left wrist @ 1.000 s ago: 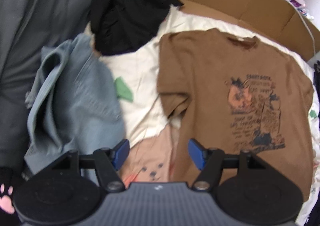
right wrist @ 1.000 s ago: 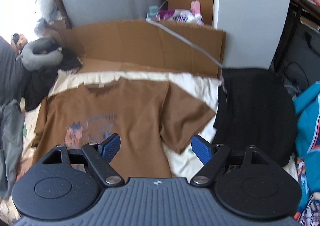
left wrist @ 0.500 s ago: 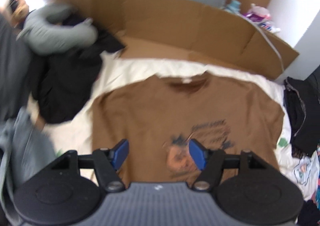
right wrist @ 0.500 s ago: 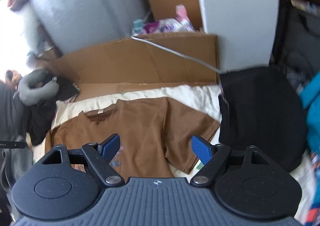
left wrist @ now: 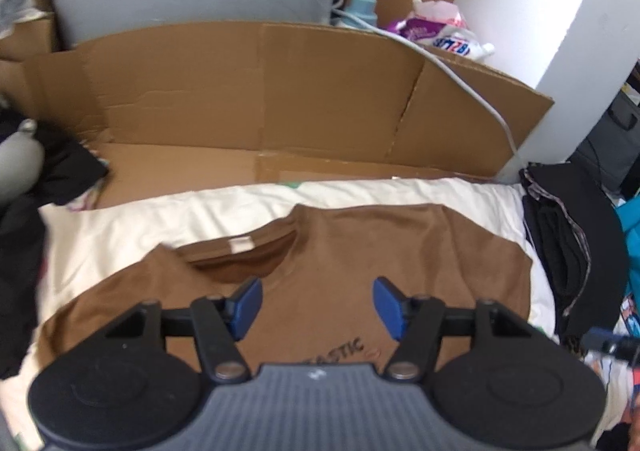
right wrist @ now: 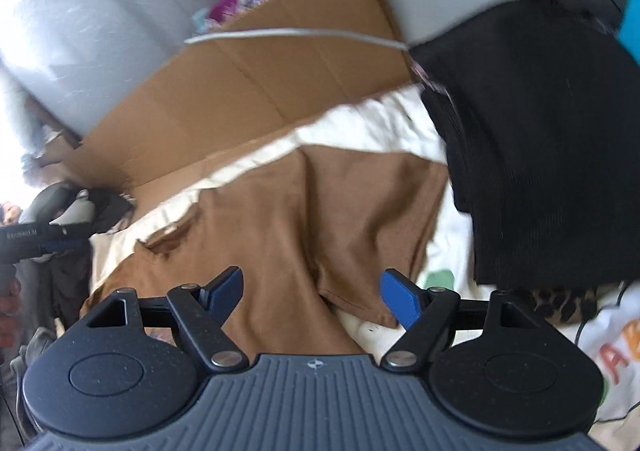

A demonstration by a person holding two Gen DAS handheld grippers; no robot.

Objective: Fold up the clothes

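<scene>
A brown T-shirt (left wrist: pixel 360 251) lies flat, print side up, on a cream sheet (left wrist: pixel 160 219), with its collar (left wrist: pixel 240 255) toward the cardboard. My left gripper (left wrist: pixel 318 299) hovers over the chest just below the collar. Its jaws are closing and nothing is between them. In the right wrist view the same T-shirt (right wrist: pixel 260 219) appears tilted, with its right sleeve (right wrist: pixel 372 211) spread toward a black pile. My right gripper (right wrist: pixel 312 287) hangs over the sleeve's hem and armpit seam. Its jaws are closing too, with nothing pinched between them.
A cardboard wall (left wrist: pixel 260 91) with a grey cable (left wrist: pixel 480 91) draped over it stands behind the sheet. A pile of black clothes (right wrist: pixel 540 131) lies right beside the sleeve. More dark clothes (left wrist: pixel 16 251) lie at the left. Bottles and packets (left wrist: pixel 440 31) sit behind the cardboard.
The left view swept from the shirt's left sleeve and print across to the collar. The right view rolled and sank closer to the right sleeve. Both pairs of jaws narrowed slightly.
</scene>
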